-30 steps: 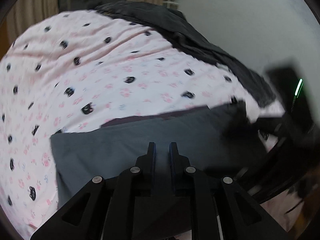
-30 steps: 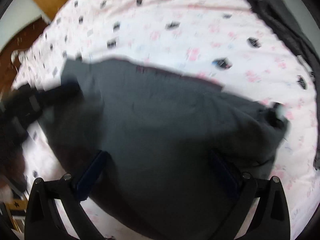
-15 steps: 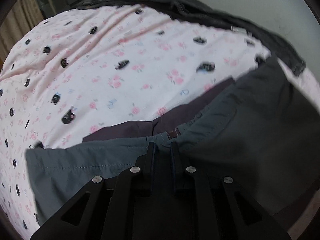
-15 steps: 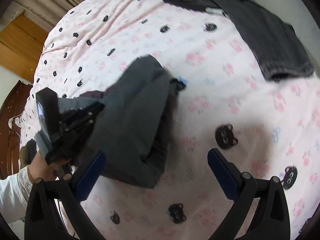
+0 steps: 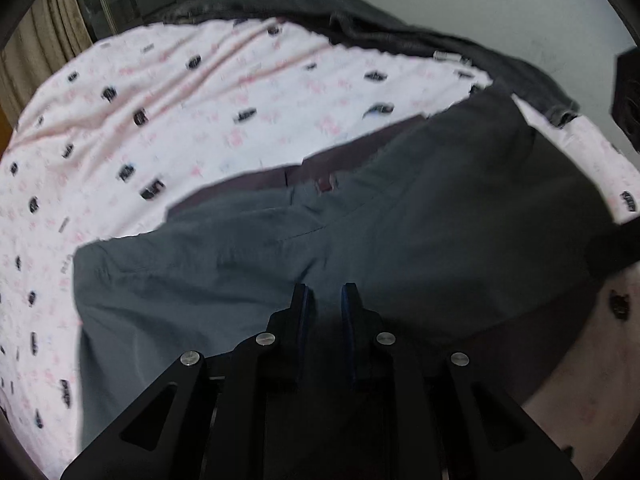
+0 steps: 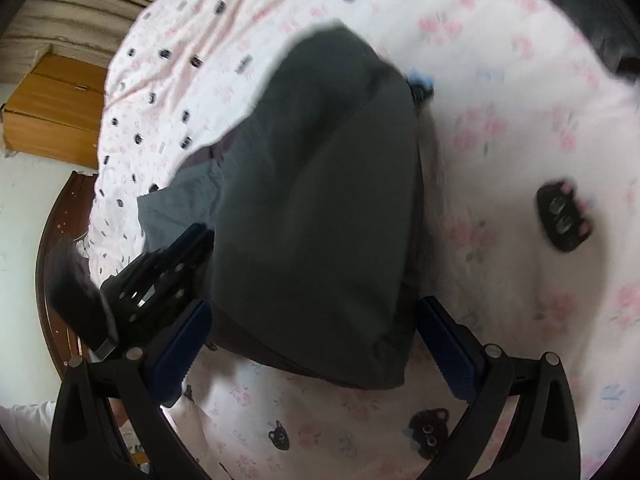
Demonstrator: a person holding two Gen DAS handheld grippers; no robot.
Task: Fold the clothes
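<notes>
A grey garment (image 5: 360, 256) lies folded over on a pink bed sheet (image 5: 200, 120) printed with cats; it also shows in the right wrist view (image 6: 320, 208). My left gripper (image 5: 325, 300) sits low over the garment's near edge, its jaws close together with a narrow gap; cloth between them cannot be made out. It also shows in the right wrist view (image 6: 168, 264) at the garment's left edge. My right gripper (image 6: 316, 344) is wide open, its blue-padded fingers (image 6: 180, 344) straddling the garment's near end, holding nothing.
A dark grey garment (image 5: 400, 36) lies along the bed's far edge by the wall. A wooden cabinet (image 6: 56, 104) and a dark wooden bed frame (image 6: 52, 216) stand to the left. Curtains (image 5: 36, 52) hang at the back.
The right gripper came down closer over the folded garment, staying open. The left gripper drew back slightly along the garment, so more of its cloth shows ahead.
</notes>
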